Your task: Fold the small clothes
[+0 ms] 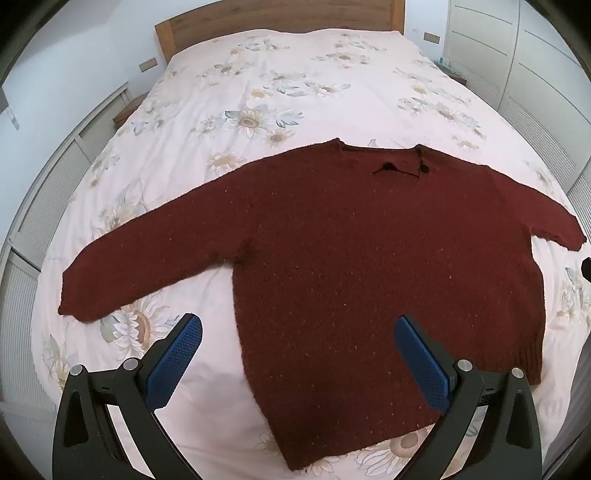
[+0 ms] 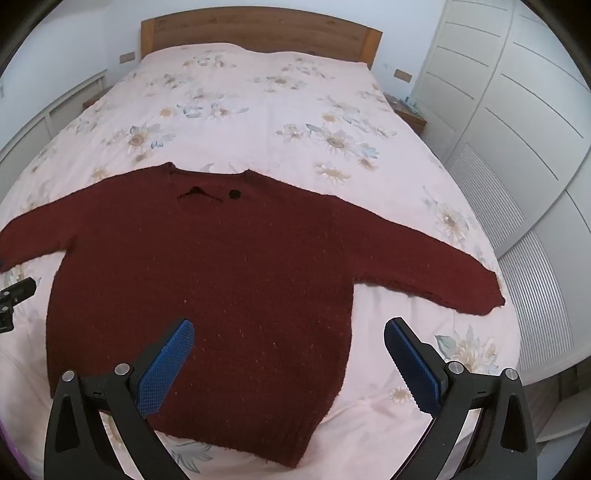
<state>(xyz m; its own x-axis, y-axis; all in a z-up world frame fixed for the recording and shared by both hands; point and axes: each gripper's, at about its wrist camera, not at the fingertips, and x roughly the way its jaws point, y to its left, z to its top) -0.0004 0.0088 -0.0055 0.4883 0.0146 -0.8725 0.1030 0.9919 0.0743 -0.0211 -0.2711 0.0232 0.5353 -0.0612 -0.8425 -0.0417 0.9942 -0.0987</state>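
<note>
Nearest of all, the left black two-fingered tool with blue ribbed pads [image 1: 297, 328] hangs over the bottom hem of the dark red knitted sweater [image 1: 369, 266], its fingers spread wide with nothing between them; one pad is above the bedding just off the sweater's side edge, the other above the knit. The right black tool with blue pads [image 2: 288, 330] is likewise spread wide and holds nothing, one pad over the sweater's lower body, the other over the cover beyond its other side edge. The sweater lies flat on the pale pink flower-printed bed cover [image 1: 295, 74], both sleeves stretched outward, its neckline with a dark button [image 2: 234, 193] pointing toward the wooden headboard [image 2: 258, 27]. Beyond the sweater's right sleeve stands a white panelled wardrobe [image 2: 517, 110].
</note>
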